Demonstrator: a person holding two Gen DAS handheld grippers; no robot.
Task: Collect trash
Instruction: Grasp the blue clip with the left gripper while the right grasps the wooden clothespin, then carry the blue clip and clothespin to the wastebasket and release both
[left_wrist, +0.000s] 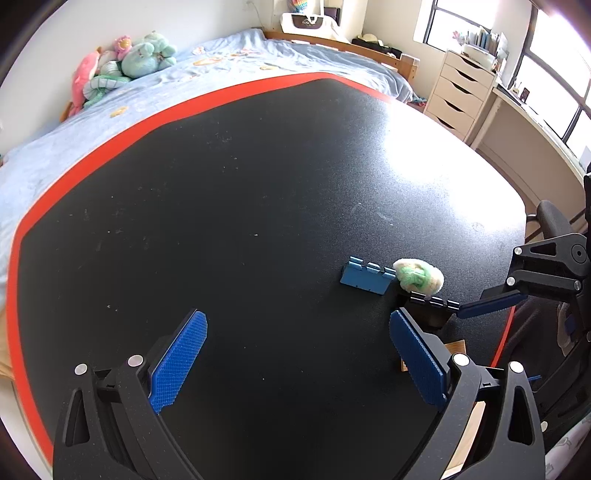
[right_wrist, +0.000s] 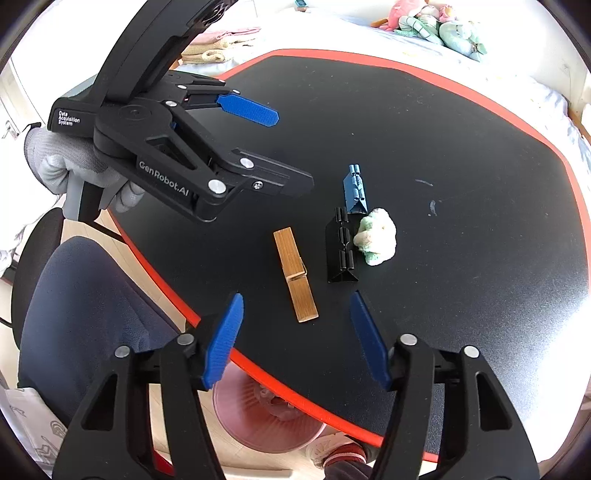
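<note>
A crumpled white and green tissue wad (right_wrist: 376, 236) lies on the black table (right_wrist: 461, 155), touching a black binder clip (right_wrist: 341, 251) and next to a blue binder clip (right_wrist: 354, 190). A wooden clothespin (right_wrist: 295, 275) lies left of them. My right gripper (right_wrist: 295, 336) is open and empty, hovering just short of the clothespin. My left gripper (right_wrist: 291, 147) is open and empty above the table's left part. In the left wrist view the left gripper (left_wrist: 297, 354) is open, with the wad (left_wrist: 419, 277) and blue clip (left_wrist: 365, 277) ahead to the right.
A pink bin (right_wrist: 269, 417) stands on the floor under the table's near edge. A dark chair (right_wrist: 81, 314) is at the left. A bed (left_wrist: 110, 122) with plush toys lies beyond the table. A drawer unit (left_wrist: 458, 92) stands by the window.
</note>
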